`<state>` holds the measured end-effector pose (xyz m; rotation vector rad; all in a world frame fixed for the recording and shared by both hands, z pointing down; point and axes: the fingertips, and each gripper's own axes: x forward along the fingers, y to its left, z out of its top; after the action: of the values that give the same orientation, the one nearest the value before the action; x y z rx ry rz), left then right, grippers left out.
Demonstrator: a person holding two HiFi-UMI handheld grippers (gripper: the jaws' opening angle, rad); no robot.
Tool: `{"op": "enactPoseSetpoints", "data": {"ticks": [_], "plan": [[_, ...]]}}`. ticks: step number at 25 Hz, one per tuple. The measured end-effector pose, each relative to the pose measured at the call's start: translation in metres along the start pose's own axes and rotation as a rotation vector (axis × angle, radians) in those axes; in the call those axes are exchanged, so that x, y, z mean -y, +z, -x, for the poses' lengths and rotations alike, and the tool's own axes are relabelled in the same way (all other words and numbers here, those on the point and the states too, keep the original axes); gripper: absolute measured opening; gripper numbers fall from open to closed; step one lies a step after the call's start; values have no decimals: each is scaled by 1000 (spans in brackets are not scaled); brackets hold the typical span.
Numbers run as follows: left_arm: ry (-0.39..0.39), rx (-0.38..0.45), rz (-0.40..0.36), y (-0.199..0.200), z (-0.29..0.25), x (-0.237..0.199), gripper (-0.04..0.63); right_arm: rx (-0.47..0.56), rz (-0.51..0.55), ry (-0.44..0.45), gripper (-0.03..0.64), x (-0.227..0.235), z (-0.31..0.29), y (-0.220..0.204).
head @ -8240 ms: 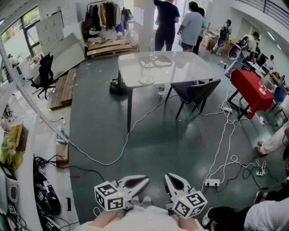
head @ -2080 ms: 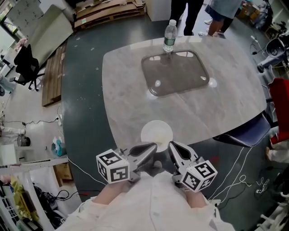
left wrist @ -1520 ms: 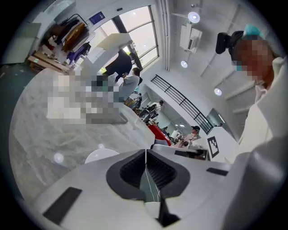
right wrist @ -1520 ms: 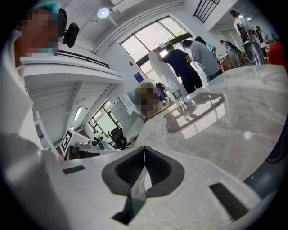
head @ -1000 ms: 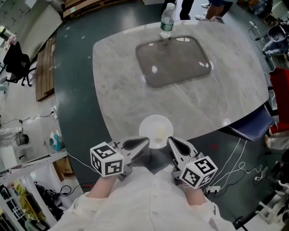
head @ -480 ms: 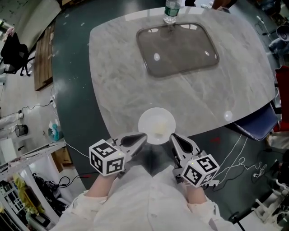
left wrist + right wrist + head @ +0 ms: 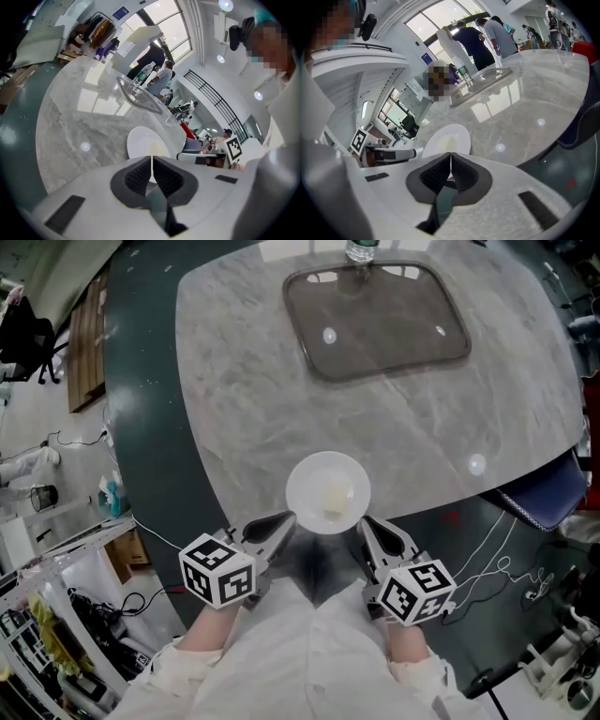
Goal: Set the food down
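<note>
Left gripper (image 7: 274,529) and right gripper (image 7: 373,532) each pinch thin rim of plate (image 7: 327,493), one per side. Pale food (image 7: 336,495) on plate, over near edge of table (image 7: 244,399). Hold plate flat. Lower slow, both sides same. Let go only once plate rests.

legible text: none | bottle (image 7: 360,249) label: blurred | wall sign (image 7: 121,11): too small | left tool (image 7: 284,521) cube: pattern only

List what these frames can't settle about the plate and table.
- Food on the plate: a pale patch, too small to identify in any view.
- Plate's underside: hidden by the plate itself, so contact with the table is unclear.
- Bottle: cut off by the head view's top edge.
</note>
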<state>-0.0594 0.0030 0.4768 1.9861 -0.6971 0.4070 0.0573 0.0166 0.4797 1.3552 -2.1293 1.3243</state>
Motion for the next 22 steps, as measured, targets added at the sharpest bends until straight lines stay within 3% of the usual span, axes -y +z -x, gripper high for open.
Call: {"op": "enactPoseSetpoints", "data": {"ticks": [17, 18, 20, 22], "plan": [[97, -25, 64, -17, -2, -24, 26, -41, -23, -54, 5, 15, -7, -17], [98, -24, 75, -17, -2, -25, 34, -42, -25, -57, 6, 16, -8, -17], [94, -29, 88, -17, -3, -25, 114, -40, -36, -60, 6, 18, -7, -16], [93, -35, 90, -18, -3, -25, 115, -34, -48, -59, 9, 19, -6, -15]]}}
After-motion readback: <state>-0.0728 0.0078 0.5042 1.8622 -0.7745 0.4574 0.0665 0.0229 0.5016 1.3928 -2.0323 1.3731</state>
